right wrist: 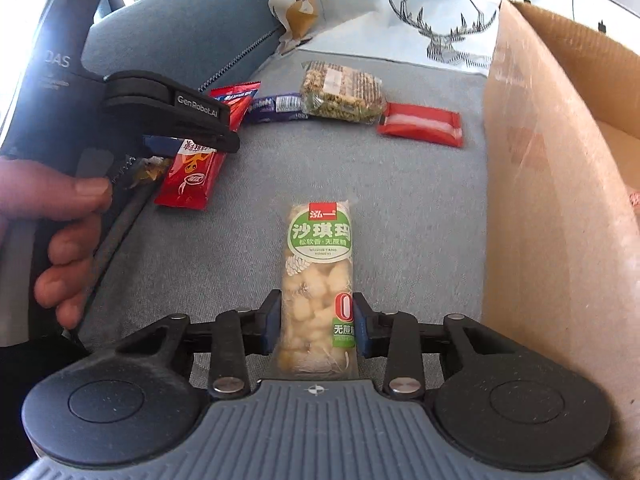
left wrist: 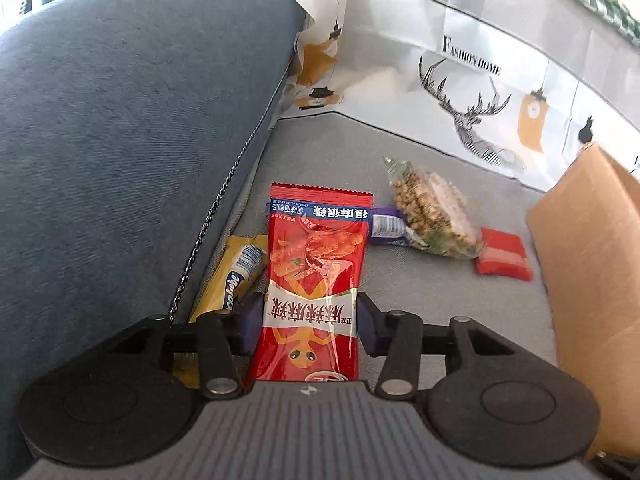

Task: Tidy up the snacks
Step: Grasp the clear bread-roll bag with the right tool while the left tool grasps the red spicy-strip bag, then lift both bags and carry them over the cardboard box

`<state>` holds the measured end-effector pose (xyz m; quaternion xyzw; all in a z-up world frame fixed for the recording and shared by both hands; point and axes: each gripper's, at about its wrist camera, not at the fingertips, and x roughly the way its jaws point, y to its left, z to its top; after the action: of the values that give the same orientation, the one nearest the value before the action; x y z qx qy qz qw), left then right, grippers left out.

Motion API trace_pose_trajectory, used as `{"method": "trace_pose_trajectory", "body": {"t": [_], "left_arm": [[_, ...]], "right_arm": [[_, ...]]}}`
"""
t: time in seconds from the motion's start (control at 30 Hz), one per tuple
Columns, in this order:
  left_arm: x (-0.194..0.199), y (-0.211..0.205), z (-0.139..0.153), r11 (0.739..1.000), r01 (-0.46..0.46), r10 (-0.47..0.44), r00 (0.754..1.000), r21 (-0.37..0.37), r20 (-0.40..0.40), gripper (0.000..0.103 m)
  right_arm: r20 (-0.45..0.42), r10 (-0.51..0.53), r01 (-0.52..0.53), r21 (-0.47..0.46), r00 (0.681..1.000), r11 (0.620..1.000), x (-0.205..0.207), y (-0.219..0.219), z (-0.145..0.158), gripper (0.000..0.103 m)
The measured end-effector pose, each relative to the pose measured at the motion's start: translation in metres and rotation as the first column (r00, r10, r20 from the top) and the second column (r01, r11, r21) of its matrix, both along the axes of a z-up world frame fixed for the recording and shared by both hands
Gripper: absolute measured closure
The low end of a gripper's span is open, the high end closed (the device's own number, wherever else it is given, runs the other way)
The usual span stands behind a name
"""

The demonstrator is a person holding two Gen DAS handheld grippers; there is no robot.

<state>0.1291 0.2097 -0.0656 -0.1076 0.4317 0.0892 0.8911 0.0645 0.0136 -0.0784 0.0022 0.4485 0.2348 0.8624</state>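
Note:
A long red spicy-snack packet [left wrist: 314, 280] sits between the pads of my left gripper [left wrist: 310, 316], which is shut on its lower half. From the right wrist view the same red packet [right wrist: 190, 172] hangs tilted under the left gripper's black fingers [right wrist: 200, 128], just above the grey sofa seat [right wrist: 360, 184]. My right gripper [right wrist: 316, 320] is shut on a clear packet with a green label and pale puffed pieces [right wrist: 320, 276], pads pressing on both sides. A person's hand [right wrist: 60, 220] holds the left gripper's handle.
A yellow packet [left wrist: 232, 280] lies against the blue cushion [left wrist: 120, 140]. Farther back lie a purple bar [left wrist: 388, 228], a clear grain-cake packet [left wrist: 432, 212] and a small red packet [left wrist: 504, 254]. An open cardboard box [right wrist: 560, 160] stands on the right; a printed deer bag [left wrist: 480, 80] stands behind.

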Motion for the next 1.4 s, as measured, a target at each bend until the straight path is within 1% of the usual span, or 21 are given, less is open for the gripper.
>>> {"method": "trace_pose_trajectory", "body": {"t": [0.1,0.27,0.4,0.5,0.73,0.83,0.93,1.07,1.2,1.3,1.4], "left_arm": [[-0.007,0.003,0.006,0.999,-0.002,0.001,1.000,-0.051,-0.005,0.050],[-0.023,0.005,0.020,0.995,0.021,-0.020,1.000,-0.101,0.016,0.050],[-0.035,0.001,0.029,0.991,0.072,-0.068,0.997,-0.113,0.038,0.050],[-0.043,-0.006,0.036,0.989,0.106,-0.099,0.993,-0.108,0.061,0.050],[-0.067,-0.018,0.051,0.983,0.152,-0.137,0.981,-0.104,0.135,0.050],[-0.077,-0.018,0.056,0.982,0.152,-0.131,0.978,-0.117,0.164,0.050],[-0.085,-0.016,0.060,0.979,0.152,-0.125,0.974,-0.133,0.190,0.050],[-0.093,-0.017,0.065,0.976,0.158,-0.123,0.968,-0.151,0.217,0.050],[-0.092,-0.021,0.066,0.974,0.176,-0.142,0.964,-0.141,0.224,0.050],[-0.090,-0.023,0.066,0.974,0.184,-0.152,0.963,-0.132,0.223,0.050],[-0.088,-0.024,0.065,0.975,0.183,-0.152,0.963,-0.129,0.221,0.050]], "right_arm": [[0.019,0.003,-0.003,0.000,1.000,1.000,-0.001,0.000,0.002,0.065],[0.034,0.010,-0.009,-0.009,0.999,1.000,-0.003,0.000,0.001,0.065],[0.042,0.017,-0.016,-0.032,0.999,0.999,-0.004,0.002,-0.002,0.066],[0.067,0.020,-0.017,-0.043,0.998,0.999,-0.008,0.003,0.000,0.066],[0.174,0.035,-0.035,-0.007,0.984,0.999,-0.024,-0.003,0.023,0.066],[0.204,0.013,-0.018,0.022,0.979,1.000,-0.029,-0.009,0.033,0.066],[0.247,-0.010,-0.001,0.044,0.969,0.999,-0.031,-0.016,0.051,0.066],[0.316,-0.053,0.023,0.097,0.947,0.995,-0.035,-0.041,0.086,0.066],[0.369,-0.094,0.050,0.126,0.925,0.991,-0.038,-0.080,0.115,0.066],[0.418,-0.144,0.096,0.135,0.897,0.986,-0.033,-0.118,0.133,0.066],[0.451,-0.216,0.168,0.144,0.866,0.975,-0.027,-0.159,0.147,0.066]]}}
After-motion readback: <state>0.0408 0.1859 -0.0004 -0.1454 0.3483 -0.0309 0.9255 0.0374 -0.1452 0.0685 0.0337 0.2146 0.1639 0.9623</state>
